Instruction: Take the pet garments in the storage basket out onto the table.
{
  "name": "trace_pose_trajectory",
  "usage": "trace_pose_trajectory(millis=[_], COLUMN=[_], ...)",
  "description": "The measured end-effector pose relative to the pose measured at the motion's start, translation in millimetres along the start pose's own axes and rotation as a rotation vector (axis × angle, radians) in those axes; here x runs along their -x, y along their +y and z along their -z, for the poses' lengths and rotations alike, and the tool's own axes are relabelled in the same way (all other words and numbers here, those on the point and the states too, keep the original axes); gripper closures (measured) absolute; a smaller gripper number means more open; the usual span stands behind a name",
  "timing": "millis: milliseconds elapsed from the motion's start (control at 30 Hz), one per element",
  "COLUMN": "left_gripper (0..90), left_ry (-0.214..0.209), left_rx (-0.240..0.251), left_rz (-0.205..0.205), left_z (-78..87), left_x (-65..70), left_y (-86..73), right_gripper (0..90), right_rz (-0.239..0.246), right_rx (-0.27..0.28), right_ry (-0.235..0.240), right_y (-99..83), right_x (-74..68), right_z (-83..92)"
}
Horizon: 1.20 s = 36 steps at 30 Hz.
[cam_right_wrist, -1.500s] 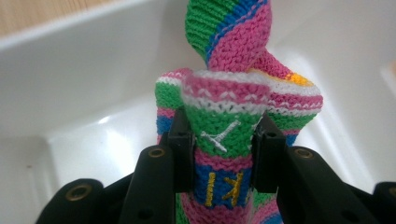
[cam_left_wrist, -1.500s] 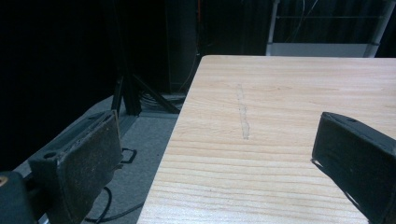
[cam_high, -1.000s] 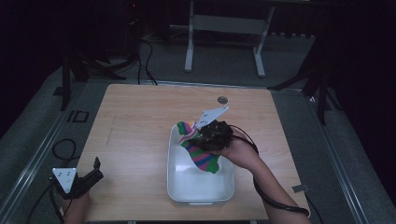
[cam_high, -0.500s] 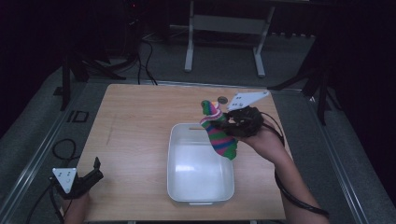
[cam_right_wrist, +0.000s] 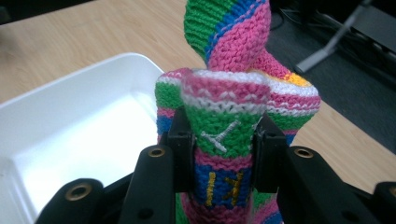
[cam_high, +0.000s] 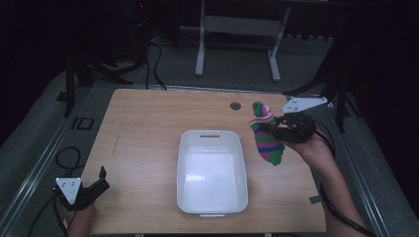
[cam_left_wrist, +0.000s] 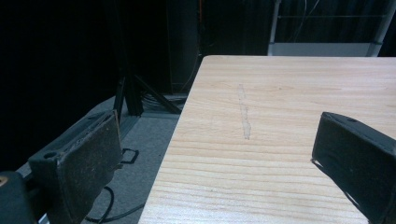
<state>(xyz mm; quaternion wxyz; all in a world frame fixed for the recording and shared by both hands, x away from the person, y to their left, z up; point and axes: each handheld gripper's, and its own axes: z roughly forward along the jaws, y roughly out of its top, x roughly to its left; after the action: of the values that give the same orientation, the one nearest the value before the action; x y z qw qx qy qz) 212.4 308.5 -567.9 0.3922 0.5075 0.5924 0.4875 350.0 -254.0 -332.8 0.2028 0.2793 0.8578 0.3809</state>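
The right gripper (cam_high: 274,129) holds a striped knitted sock (cam_high: 265,134) between its jaws, above the worktop (cam_high: 148,128) near its right edge, beside the white tub (cam_high: 212,174). The left gripper (cam_high: 99,183) rests at the near left corner, jaws wide apart.

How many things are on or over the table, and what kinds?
Striped knitted sock, held in the right gripper: 1
White plastic tub: 1
Black two-jaw grippers, counting the left gripper: 2
Total: 4
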Motion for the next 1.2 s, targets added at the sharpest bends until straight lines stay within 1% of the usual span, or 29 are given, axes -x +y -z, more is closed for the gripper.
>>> trace_pose_trajectory(millis=[133,233,333,400,433,533,700,800,833,867,900,933,967,1033,1100,1200], left_gripper=[2.0,2.0,2.0,2.0,2.0,2.0,2.0,2.0,2.0,2.0,2.0,2.0,2.0,2.0,2.0,2.0], left_ry=[0.001,0.001,0.001,0.001,0.001,0.000,0.001,0.001,0.001,0.001,0.001,0.001,0.000,0.001,0.001,0.001], left_rx=[0.001,-0.001,0.000,0.001,0.001,0.001,0.001,0.000,0.000,0.000,-0.001,-0.001,0.000,0.000,-0.001,0.002], left_rz=[0.003,0.000,0.001,0.003,0.002,0.003,0.000,-0.002,-0.002,-0.003,-0.003,-0.003,-0.003,-0.005,-0.005,-0.005], left_z=[-0.1,0.1,0.0,0.0,0.1,0.0,0.1,0.3,0.3,0.2,0.1,0.2,0.2,0.2,0.2,0.2], left_x=[0.2,0.0,-0.1,0.0,-0.1,-0.1,0.1,0.2,0.2,0.2,0.2,0.2,0.3,0.5,0.6,0.8], left_y=[0.0,0.0,0.0,-0.1,-0.1,-0.1,0.0,-0.1,-0.1,0.0,0.0,0.0,0.0,0.0,0.0,-0.1], right_gripper=[66.9,66.9,66.9,66.9,66.9,66.9,66.9,66.9,66.9,66.9,66.9,66.9,66.9,66.8,66.8,66.8], right_rz=[-0.027,-0.041,-0.059,-0.066,-0.078,-0.106,-0.136,-0.164,-0.164,-0.170,-0.170,-0.181,-0.181,-0.206,-0.208,-0.213], right_rx=[-0.005,-0.013,-0.024,-0.033,-0.033,-0.032,-0.063,-0.073,-0.073,-0.093,-0.093,-0.107,-0.107,-0.119,-0.123,-0.152], right_ry=[-0.035,-0.056,-0.062,-0.074,-0.076,-0.070,-0.076,-0.067,-0.067,-0.074,-0.074,-0.079,-0.079,-0.075,-0.076,-0.080], right_y=[-12.5,-21.3,-30.8,-37.3,-40.7,-51.7,-72.2,-85.4,-85.4,-96.4,-96.4,-103.0,-103.0,-114.7,-117.1,-127.0], right_x=[12.0,18.0,21.5,23.5,24.9,29.4,33.6,36.5,36.5,37.7,37.7,38.3,38.3,38.8,38.5,37.6], right_z=[8.7,11.6,9.8,6.5,4.4,-3.3,-21.4,-33.2,-33.2,-44.6,-44.6,-51.6,-51.6,-63.5,-66.4,-79.5])
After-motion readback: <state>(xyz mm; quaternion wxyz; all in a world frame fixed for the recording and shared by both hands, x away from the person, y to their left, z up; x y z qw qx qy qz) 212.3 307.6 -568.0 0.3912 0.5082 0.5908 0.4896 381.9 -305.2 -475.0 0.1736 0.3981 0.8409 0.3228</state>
